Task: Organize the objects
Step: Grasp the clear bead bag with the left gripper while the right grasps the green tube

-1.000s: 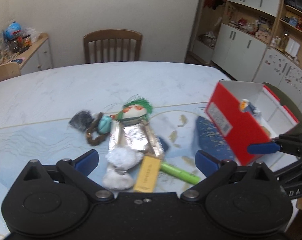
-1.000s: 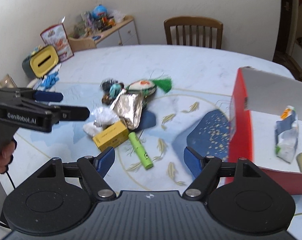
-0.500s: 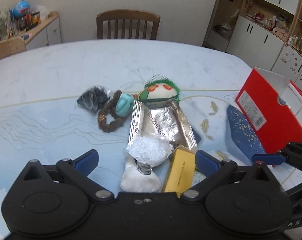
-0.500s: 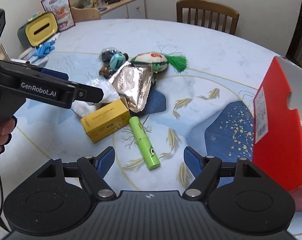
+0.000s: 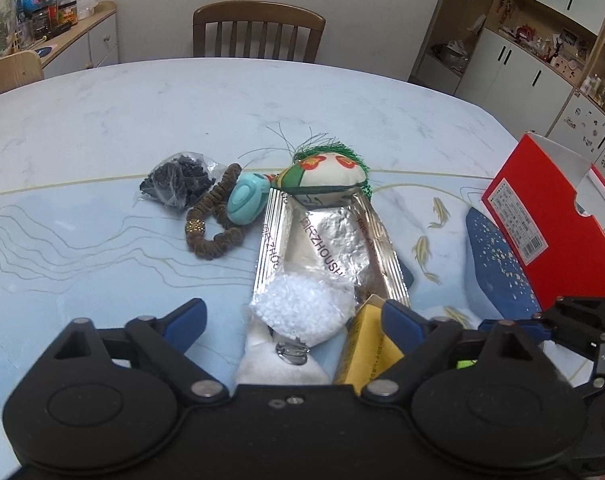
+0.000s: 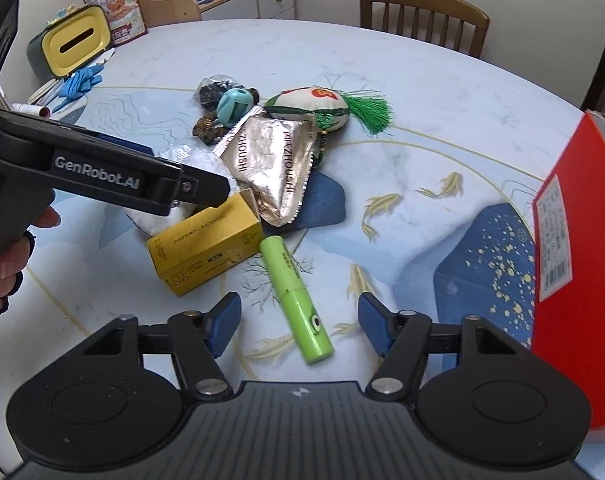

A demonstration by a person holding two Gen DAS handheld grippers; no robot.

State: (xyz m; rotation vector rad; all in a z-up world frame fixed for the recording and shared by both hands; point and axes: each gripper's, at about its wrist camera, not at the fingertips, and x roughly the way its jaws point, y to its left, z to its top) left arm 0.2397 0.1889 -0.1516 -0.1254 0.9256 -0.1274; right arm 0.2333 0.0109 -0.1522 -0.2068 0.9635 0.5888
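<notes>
A pile lies on the table: a bag of white beads [image 5: 302, 312], a yellow box [image 6: 206, 246], a silver foil packet [image 5: 334, 248], a green-tasselled pouch [image 5: 326, 176], a teal round case [image 5: 246, 200], a brown bead bracelet [image 5: 214, 224] and a bag of dark bits [image 5: 178, 186]. My left gripper [image 5: 294, 316] is open, low over the white bag and the yellow box. A green tube [image 6: 296, 300] lies just ahead of my open right gripper [image 6: 298, 320], between its fingers. The red box [image 6: 574, 256] stands at the right.
A wooden chair [image 5: 258, 32] stands at the table's far side. A yellow-lidded tissue box [image 6: 72, 42] and blue gloves [image 6: 78, 82] sit at the far left in the right wrist view. Cabinets [image 5: 534, 68] line the right wall. A hand [image 6: 6, 264] holds the left gripper.
Both grippers have moved forward and down toward the pile. The left one now hangs over the white bag and yellow box; the right one has closed in on the green tube.
</notes>
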